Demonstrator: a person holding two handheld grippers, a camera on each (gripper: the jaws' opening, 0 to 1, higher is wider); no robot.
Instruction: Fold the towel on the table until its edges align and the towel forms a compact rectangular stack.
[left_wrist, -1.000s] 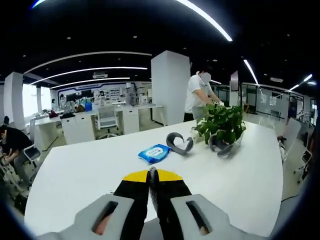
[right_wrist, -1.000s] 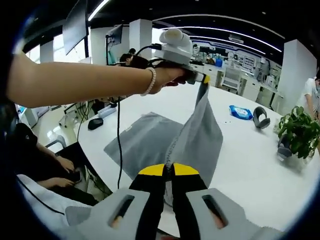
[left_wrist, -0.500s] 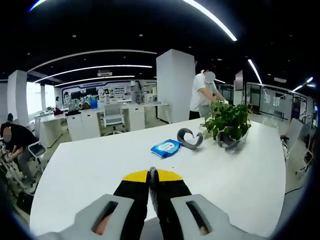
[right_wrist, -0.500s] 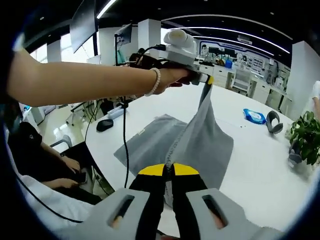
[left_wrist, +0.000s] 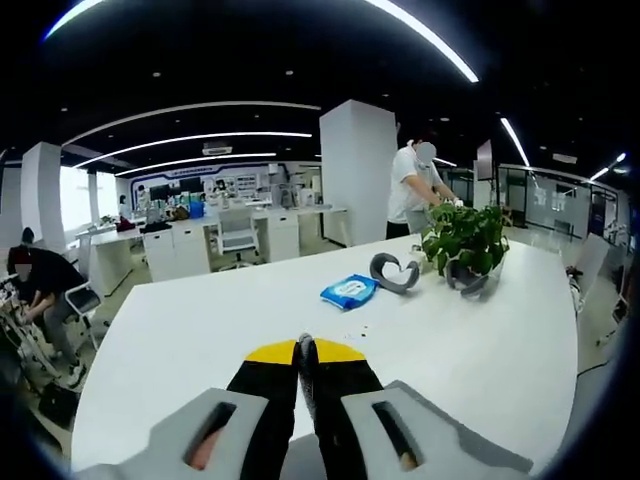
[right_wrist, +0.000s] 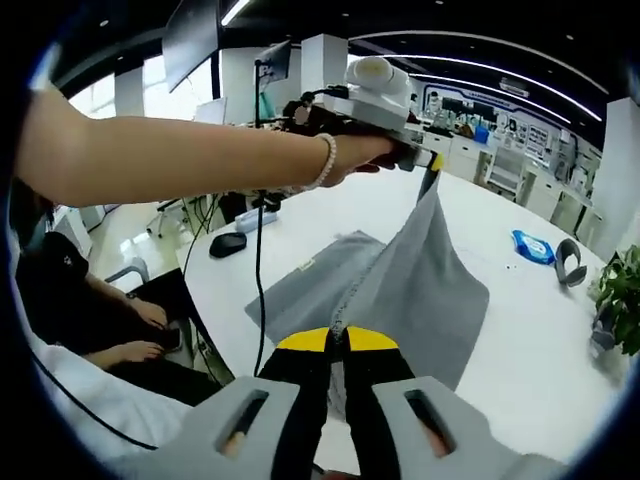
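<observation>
An open-plan office is stretching out behind a white table (right_wrist: 560, 330). On it a grey towel (right_wrist: 400, 300) is lying partly flat — one corner is being pulled up into a taut peak, with a stitched hem running down the raised fold. The left gripper (right_wrist: 432, 162), seen in the right gripper view, is pinching that peak, jaws closed on the cloth. The right gripper (right_wrist: 337, 338) is clamping the towel's near edge, jaws together. Far across the table a blue wipes pack (left_wrist: 349, 291), a grey curved headset (left_wrist: 394, 272) and a potted plant (left_wrist: 461, 236) are sitting.
</observation>
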